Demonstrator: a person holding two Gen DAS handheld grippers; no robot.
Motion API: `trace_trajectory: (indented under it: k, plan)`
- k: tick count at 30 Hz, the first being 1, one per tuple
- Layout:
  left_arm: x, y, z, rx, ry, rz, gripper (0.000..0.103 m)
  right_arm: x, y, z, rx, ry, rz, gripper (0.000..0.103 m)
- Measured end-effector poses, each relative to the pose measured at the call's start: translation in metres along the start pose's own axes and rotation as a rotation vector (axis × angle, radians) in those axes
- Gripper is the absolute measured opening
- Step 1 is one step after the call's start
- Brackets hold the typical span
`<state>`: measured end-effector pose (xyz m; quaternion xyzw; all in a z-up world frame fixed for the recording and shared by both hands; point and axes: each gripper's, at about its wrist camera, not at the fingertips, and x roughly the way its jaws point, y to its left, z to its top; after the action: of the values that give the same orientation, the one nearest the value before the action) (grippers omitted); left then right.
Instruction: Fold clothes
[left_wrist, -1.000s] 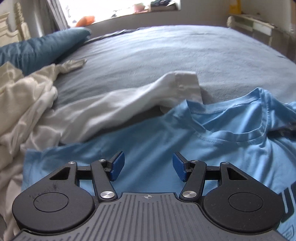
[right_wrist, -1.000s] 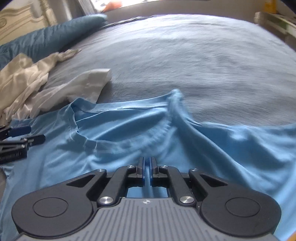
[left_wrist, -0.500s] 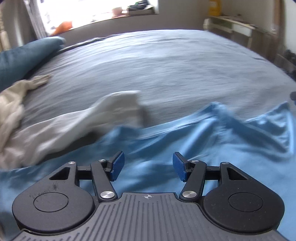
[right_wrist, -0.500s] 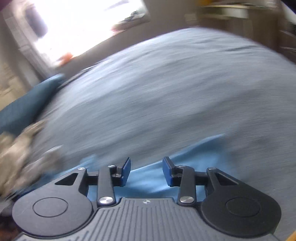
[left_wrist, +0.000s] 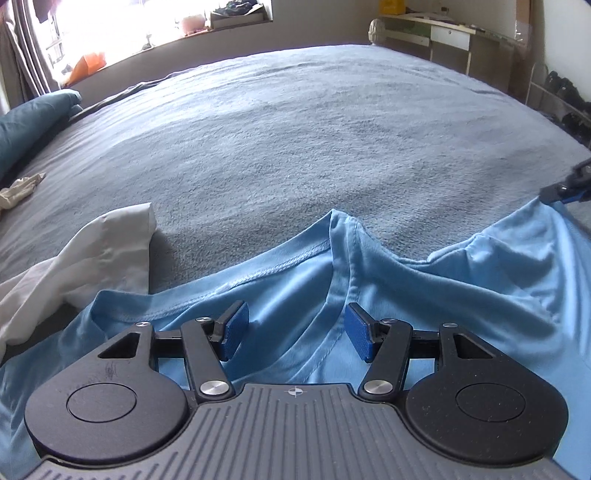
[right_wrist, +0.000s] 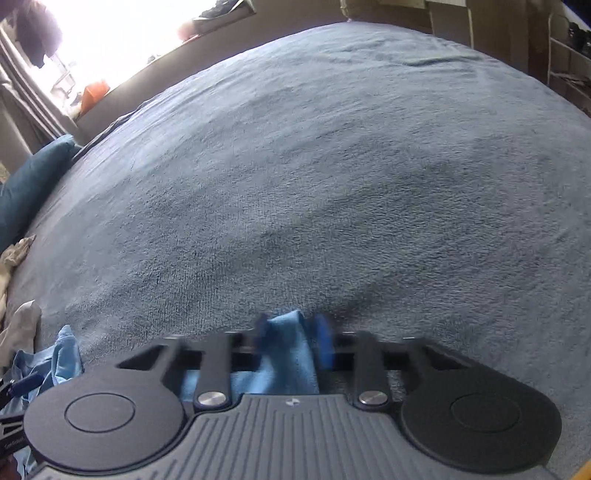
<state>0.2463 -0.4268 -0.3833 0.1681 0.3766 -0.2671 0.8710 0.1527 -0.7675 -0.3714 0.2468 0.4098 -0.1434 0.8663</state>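
A light blue T-shirt (left_wrist: 461, 295) lies rumpled on the grey bed cover (left_wrist: 295, 147), its collar just ahead of my left gripper (left_wrist: 295, 332). That gripper hovers low over the shirt, open, with nothing between its blue pads. At the far right of the left wrist view, my right gripper (left_wrist: 569, 186) holds up a raised corner of the shirt. In the right wrist view my right gripper (right_wrist: 293, 332) is blurred, and a fold of the blue shirt (right_wrist: 291, 362) fills the gap between its pads.
A white garment (left_wrist: 110, 251) lies to the left, touching the shirt's edge. A teal pillow (left_wrist: 26, 122) and a cream cloth (left_wrist: 22, 188) sit at the far left. Beyond the bed stand a window ledge and a desk (left_wrist: 443, 33).
My right gripper let go near the collar, swung right while open, and now has closed around a fold at the shirt's right side. The left gripper stayed open and shifted toward the collar.
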Motion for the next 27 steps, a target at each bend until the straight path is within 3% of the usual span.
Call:
trace_trajectory:
  k: [3,7,17,20,22,27]
  plan:
    - [0.004,-0.002,0.0,0.0,0.001,0.014,0.058,-0.008,0.007,-0.002,-0.078,-0.043,-0.029,0.003]
    - [0.006,-0.005,0.001,-0.002,0.003,0.032,0.058,-0.025,-0.002,-0.002,-0.038,-0.115,-0.092,0.003]
    - [0.003,-0.008,0.003,0.015,-0.003,0.044,0.059,-0.008,-0.03,-0.008,0.06,-0.087,-0.225,0.003]
    - [-0.005,-0.008,0.006,0.026,-0.026,0.047,0.059,-0.023,-0.031,-0.005,0.076,-0.131,-0.216,0.01]
    - [-0.012,-0.008,0.009,0.034,-0.055,0.044,0.059,-0.033,-0.031,-0.003,0.087,-0.16,-0.209,0.023]
    - [-0.017,-0.019,0.02,0.077,-0.102,0.005,0.059,-0.067,-0.02,0.001,0.06,-0.211,-0.161,0.026]
